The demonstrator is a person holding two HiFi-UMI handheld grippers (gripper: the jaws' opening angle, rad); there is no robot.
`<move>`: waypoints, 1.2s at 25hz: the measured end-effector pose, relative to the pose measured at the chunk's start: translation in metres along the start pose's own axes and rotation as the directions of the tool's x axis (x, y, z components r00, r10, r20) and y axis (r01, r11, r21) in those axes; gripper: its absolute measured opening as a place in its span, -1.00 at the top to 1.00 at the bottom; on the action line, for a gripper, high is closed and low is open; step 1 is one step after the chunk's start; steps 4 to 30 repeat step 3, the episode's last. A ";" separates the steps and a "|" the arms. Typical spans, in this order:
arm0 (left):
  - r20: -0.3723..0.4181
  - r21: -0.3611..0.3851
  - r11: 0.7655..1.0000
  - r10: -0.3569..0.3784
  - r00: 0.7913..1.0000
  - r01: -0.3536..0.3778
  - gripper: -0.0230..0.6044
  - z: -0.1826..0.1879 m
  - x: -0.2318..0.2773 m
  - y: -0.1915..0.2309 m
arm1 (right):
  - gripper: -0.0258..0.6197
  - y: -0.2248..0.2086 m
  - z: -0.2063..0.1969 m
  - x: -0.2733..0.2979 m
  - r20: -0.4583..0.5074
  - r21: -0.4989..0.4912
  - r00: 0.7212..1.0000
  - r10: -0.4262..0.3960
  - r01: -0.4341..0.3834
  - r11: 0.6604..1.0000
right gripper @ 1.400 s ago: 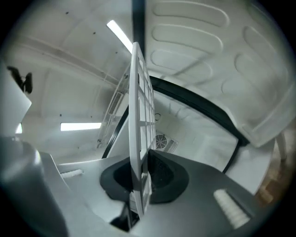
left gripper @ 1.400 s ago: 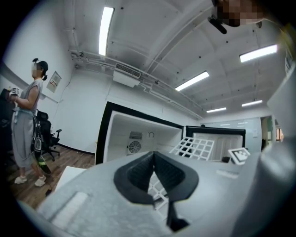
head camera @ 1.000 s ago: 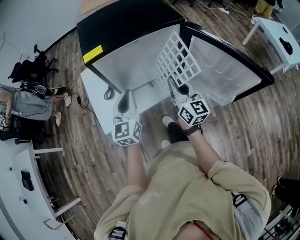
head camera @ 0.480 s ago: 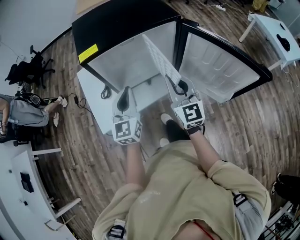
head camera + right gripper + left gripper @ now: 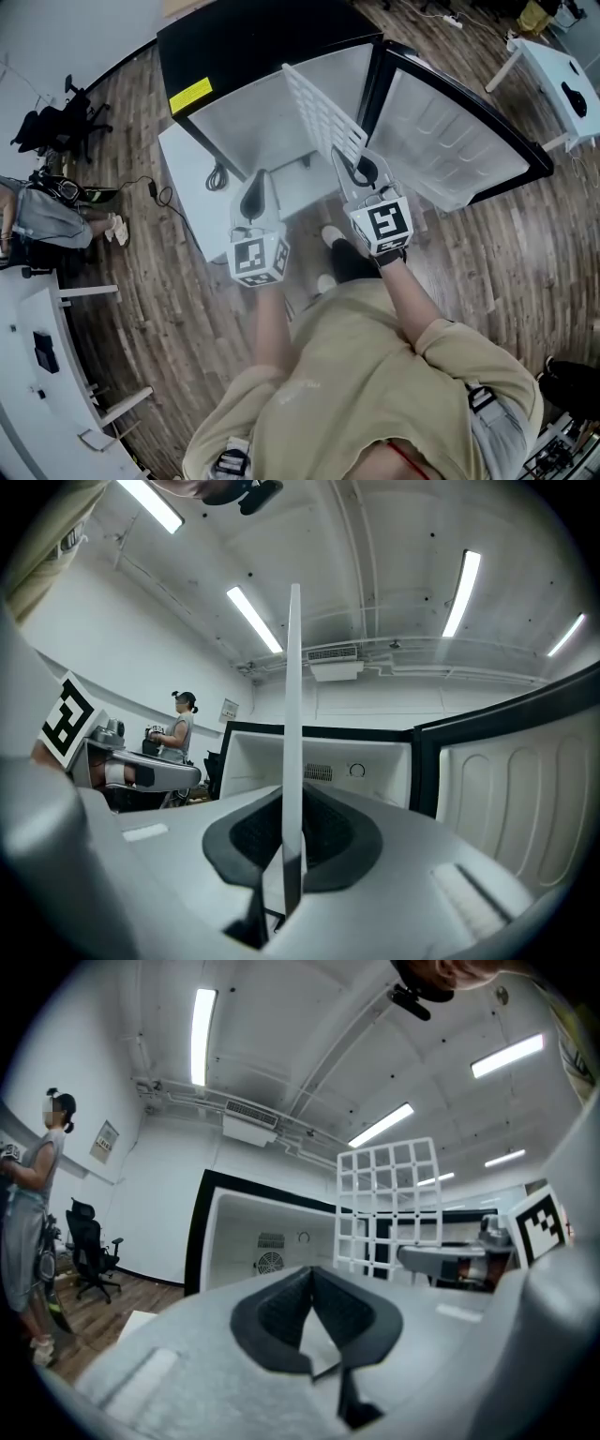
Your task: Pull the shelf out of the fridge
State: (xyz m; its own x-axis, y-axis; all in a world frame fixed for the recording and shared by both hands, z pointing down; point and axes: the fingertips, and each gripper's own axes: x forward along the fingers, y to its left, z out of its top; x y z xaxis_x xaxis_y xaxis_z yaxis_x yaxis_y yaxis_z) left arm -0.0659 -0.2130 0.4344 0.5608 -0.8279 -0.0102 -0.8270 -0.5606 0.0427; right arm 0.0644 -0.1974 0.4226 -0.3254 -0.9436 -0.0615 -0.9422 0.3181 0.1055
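White wire shelf [image 5: 323, 117] stands on edge at the open fridge [image 5: 262, 42], clamped in the right gripper [image 5: 356, 171]; the left gripper [image 5: 254, 195] is closed on nothing.

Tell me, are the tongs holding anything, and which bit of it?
The right tongs pinch the white wire-grid fridge shelf by its near edge; the shelf stands on edge. The left tongs are shut on nothing.

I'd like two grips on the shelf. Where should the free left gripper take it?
Probably the shelf at its near rim beside the right gripper, approached from the person's side: the grid stands on edge, so that thin rim fits between jaws. The left gripper must open first.
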 end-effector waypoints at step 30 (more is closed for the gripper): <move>0.003 -0.020 0.999 -0.025 1.000 0.025 0.92 -0.002 0.004 -0.004 | 0.84 0.003 -0.001 0.005 0.001 0.018 1.000 0.009 -0.009 1.000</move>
